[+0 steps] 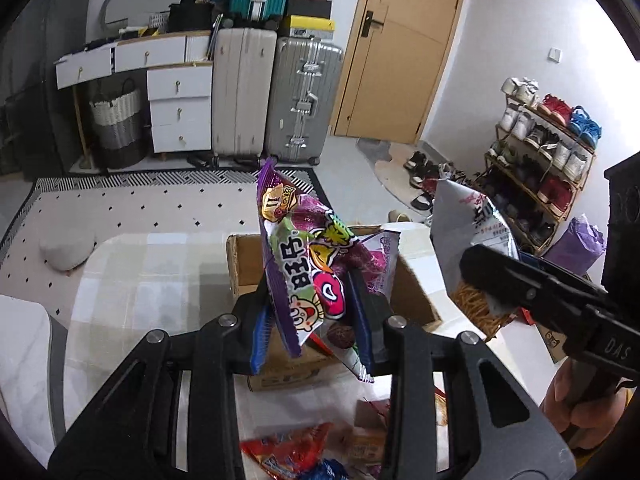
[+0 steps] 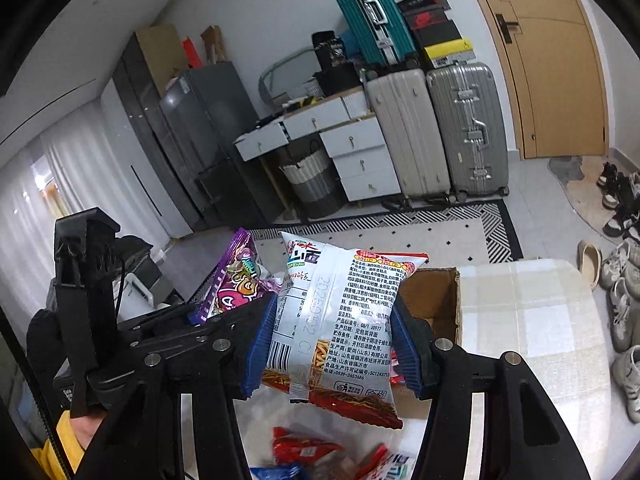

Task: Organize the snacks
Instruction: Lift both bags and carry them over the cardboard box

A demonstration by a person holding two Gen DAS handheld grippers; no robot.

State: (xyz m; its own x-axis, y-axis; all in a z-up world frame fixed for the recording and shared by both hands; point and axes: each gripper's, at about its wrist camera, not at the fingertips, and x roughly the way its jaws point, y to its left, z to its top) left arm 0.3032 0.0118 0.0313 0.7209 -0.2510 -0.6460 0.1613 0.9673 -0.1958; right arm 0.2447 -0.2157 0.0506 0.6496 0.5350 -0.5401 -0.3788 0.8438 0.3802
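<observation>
Two packets hang over the open cardboard box (image 1: 412, 300) near the worktop's far edge: left tongs (image 1: 316, 320) pinch a purple candy bag (image 1: 304, 264), right tongs (image 2: 332, 344) clamp a noodle pack (image 2: 340, 320). Released together, the slick bags could collide and one could slide outside the box.

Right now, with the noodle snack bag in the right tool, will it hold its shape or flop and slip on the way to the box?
The noodle snack bag looks puffed and light, so it should stay fairly firm between the right tool pads. Its glossy film may slip. The contents are probably brittle, so squeezing harder risks crushing them before the cardboard box.
</observation>
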